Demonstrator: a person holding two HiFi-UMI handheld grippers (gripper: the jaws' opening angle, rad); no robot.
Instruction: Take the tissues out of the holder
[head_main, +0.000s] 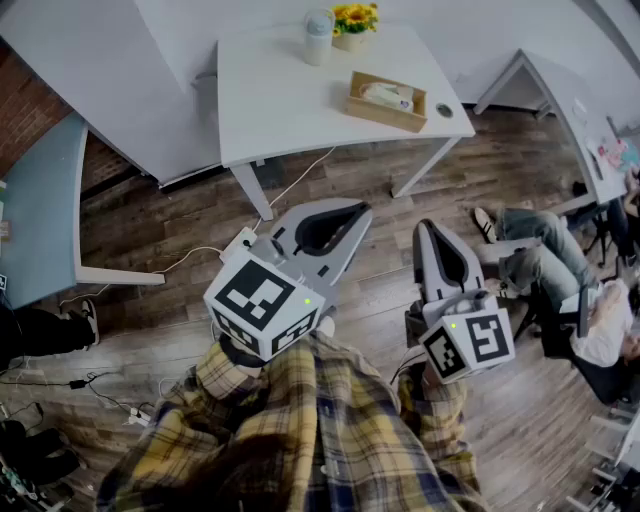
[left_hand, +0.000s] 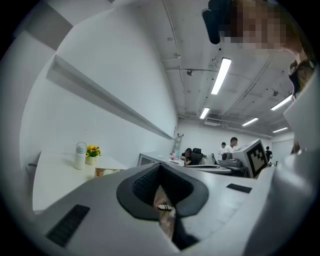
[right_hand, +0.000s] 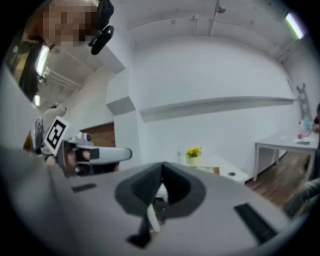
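A wooden tissue holder (head_main: 386, 101) with white tissues (head_main: 384, 95) in it stands on the white table (head_main: 280, 100) far ahead of me. Both grippers hang over the wooden floor, well short of the table. My left gripper (head_main: 358, 212) is shut and holds nothing; its tips meet in the left gripper view (left_hand: 160, 167). To its right my right gripper (head_main: 424, 227) is also shut and empty (right_hand: 161, 166). The left gripper view shows the holder (left_hand: 107, 172) small and low at the left. In the right gripper view it (right_hand: 215, 170) is just past the jaws.
Yellow flowers (head_main: 355, 18) and a white bottle (head_main: 318, 22) stand at the table's far edge. A seated person (head_main: 560, 265) is close on the right. Cables and a power strip (head_main: 240, 243) lie on the floor. A teal panel (head_main: 40, 200) stands at the left.
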